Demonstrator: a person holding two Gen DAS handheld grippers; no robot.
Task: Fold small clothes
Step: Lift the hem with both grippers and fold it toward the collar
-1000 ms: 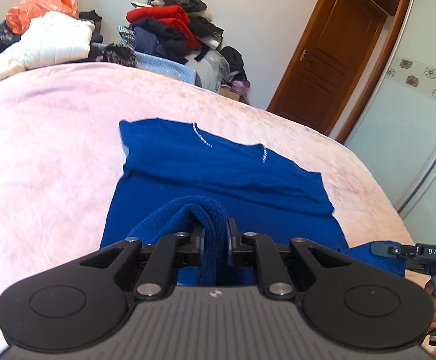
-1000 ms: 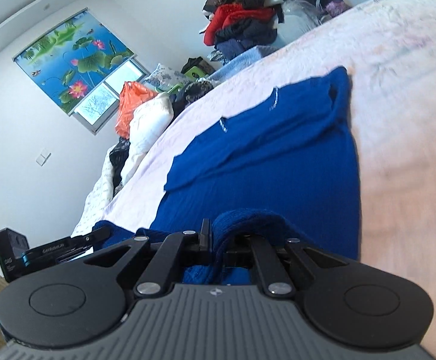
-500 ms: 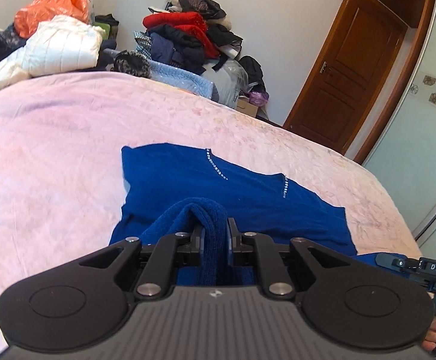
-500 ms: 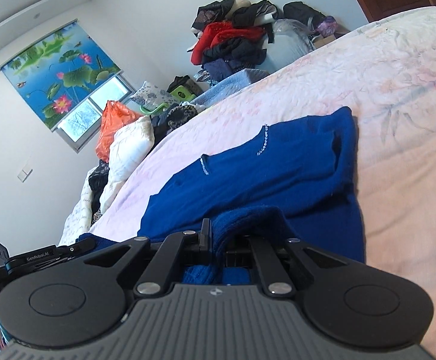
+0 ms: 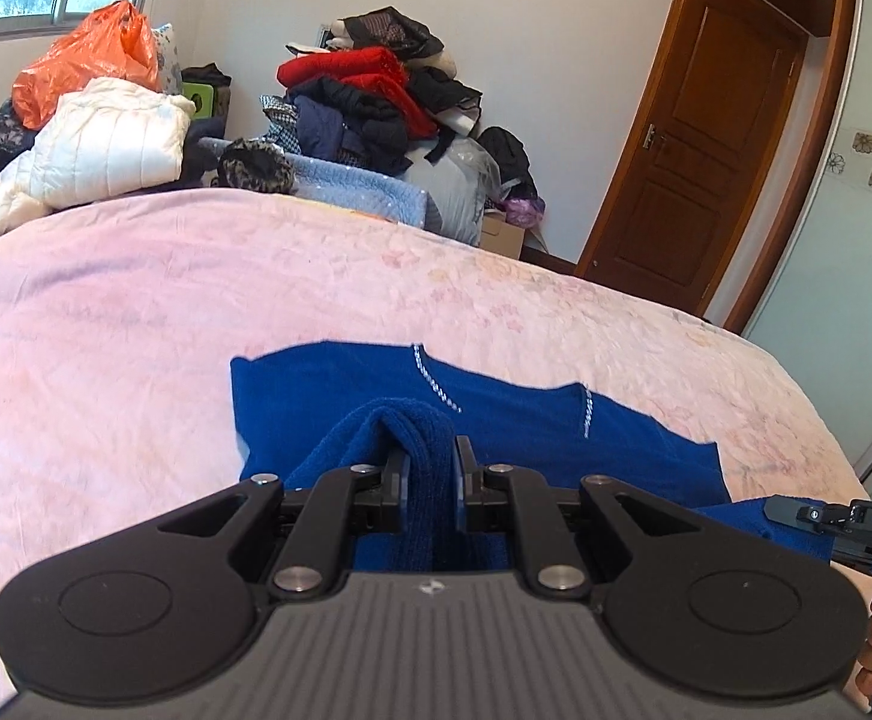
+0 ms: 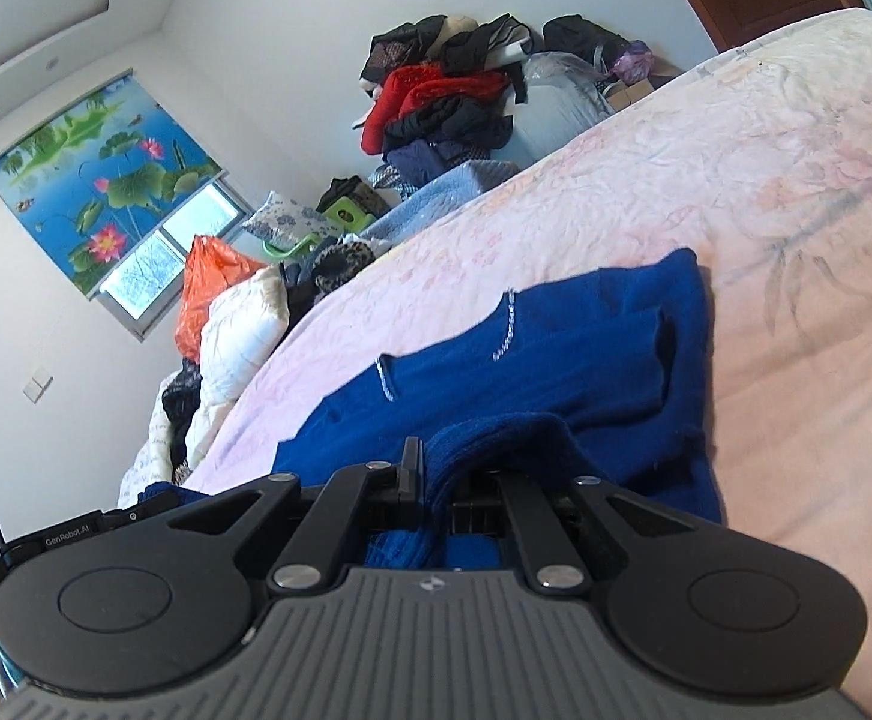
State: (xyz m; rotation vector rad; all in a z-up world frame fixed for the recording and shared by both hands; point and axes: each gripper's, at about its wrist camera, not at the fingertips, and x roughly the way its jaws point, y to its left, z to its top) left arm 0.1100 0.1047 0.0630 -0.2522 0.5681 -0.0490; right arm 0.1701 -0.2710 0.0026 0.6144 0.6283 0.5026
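A dark blue knit top (image 5: 556, 420) with two short rhinestone lines lies on the pink bed, sleeves folded in. My left gripper (image 5: 428, 468) is shut on a bunched fold of its near hem, lifted above the cloth. My right gripper (image 6: 436, 474) is shut on another fold of the same hem; the top (image 6: 526, 372) stretches away from it. The right gripper also shows at the right edge of the left wrist view (image 5: 838, 525). The left gripper shows at the left edge of the right wrist view (image 6: 69, 534).
The pink bedspread (image 5: 105, 360) spreads wide around the top. A heap of clothes (image 5: 375, 96), a white quilt (image 5: 105, 144) and an orange bag (image 5: 87, 60) sit beyond the far edge. A brown door (image 5: 694, 150) stands at the right.
Both grippers have lifted and pulled back with the hem. Less of the top shows ahead, and the views have tilted up toward the far wall.
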